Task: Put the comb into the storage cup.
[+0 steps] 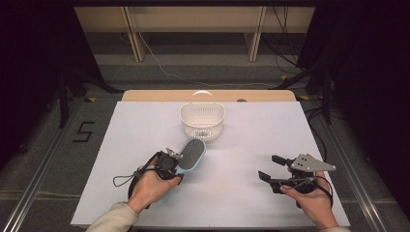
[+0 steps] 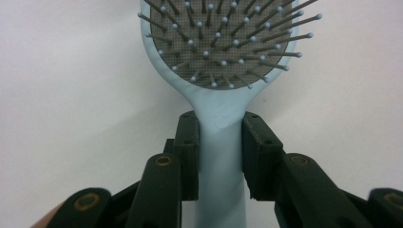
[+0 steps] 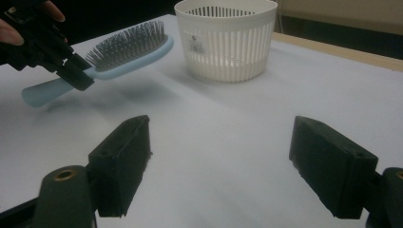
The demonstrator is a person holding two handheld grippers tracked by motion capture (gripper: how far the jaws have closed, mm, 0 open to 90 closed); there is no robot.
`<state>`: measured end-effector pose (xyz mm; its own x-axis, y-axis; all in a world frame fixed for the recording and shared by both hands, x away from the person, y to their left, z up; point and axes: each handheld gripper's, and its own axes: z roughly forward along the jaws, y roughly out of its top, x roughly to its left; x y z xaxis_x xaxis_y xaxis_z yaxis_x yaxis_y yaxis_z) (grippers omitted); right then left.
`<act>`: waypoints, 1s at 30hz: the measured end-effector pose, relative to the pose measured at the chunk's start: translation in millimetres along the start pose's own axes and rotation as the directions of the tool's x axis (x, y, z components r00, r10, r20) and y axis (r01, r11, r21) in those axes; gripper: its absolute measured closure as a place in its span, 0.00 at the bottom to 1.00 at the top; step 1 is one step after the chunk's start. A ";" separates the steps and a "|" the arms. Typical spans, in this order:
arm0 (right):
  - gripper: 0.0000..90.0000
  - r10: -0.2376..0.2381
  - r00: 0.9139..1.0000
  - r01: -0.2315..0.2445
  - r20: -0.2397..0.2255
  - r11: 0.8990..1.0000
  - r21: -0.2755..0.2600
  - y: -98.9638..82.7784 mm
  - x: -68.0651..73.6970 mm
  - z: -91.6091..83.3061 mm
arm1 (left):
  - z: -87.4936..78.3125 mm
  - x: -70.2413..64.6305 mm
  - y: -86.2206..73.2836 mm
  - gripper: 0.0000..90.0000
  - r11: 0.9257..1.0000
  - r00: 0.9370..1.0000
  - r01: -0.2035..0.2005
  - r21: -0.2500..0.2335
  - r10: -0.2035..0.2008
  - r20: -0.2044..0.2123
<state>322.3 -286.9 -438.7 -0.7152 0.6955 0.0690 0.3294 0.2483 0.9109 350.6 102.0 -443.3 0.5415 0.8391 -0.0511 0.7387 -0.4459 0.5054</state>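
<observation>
The left gripper (image 1: 175,162) sat at about 7 o'clock on the white table (image 1: 241,145), held in the person's left hand (image 1: 147,186). Its two black jaws were closed on the handle of a light-blue hairbrush (image 1: 192,154), one pad on each side of the neck just below the head. In the left gripper view the fingers (image 2: 187,152) pressed flat against both edges of the hairbrush (image 2: 221,137) handle, with the bristled head rising toward 12 o'clock beyond the fingertips and the handle running back down between the jaws. The bristles faced the camera.

In the right gripper view the hairbrush (image 3: 109,59) was lifted clear of the table, with a soft shadow beneath it, its head tilted upward toward the white basket (image 3: 227,40) and its handle end sticking out behind the left gripper (image 3: 76,73).

The white basket (image 1: 202,121) stood at about 12 o'clock on the table, upright, its handle raised, just beyond the brush head and apart from it.

The right gripper (image 1: 273,169) was at about 4 o'clock, held in the person's right hand (image 1: 314,200). Its jaws stood wide apart with nothing between them; in its own view the fingers (image 3: 121,161) framed bare table surface, well apart from the brush and basket.
</observation>
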 end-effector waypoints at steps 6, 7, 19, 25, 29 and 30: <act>0.25 0.002 1.000 -0.002 0.000 1.000 0.002 -0.4 0.0 0.1 | -2.5 0.8 -0.8 0.78 0.999 0.999 0.041 -0.006 -0.041 0.020; 0.25 0.002 1.000 -0.002 0.000 1.000 0.002 -0.4 0.0 0.1 | -2.7 0.8 -0.9 0.78 0.999 0.999 0.045 -0.011 -0.045 0.020; 0.25 0.001 1.000 -0.001 -0.003 1.000 0.005 -0.9 -0.2 0.3 | -5.3 -1.0 -0.1 0.78 0.997 0.997 0.062 -0.043 -0.061 0.037; 0.25 0.003 1.000 -0.003 -0.004 1.000 0.004 -1.0 -0.2 0.5 | -7.5 -2.1 0.9 0.78 0.994 0.996 0.077 -0.075 -0.073 0.049; 0.25 0.003 1.000 -0.003 -0.002 1.000 0.006 -1.1 -0.5 0.2 | -10.7 -3.0 2.1 0.78 0.991 0.995 0.085 -0.106 -0.080 0.052; 0.25 0.004 1.000 -0.004 -0.003 1.000 0.004 -1.0 -0.4 0.2 | -12.2 -3.1 2.5 0.78 0.989 0.995 0.092 -0.118 -0.085 0.058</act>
<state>322.4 -287.3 -439.7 -0.7158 0.6944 0.0739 0.3347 0.2483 0.9090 345.9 102.2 -431.3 0.4992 0.8544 -0.1442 0.7326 -0.3273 0.5968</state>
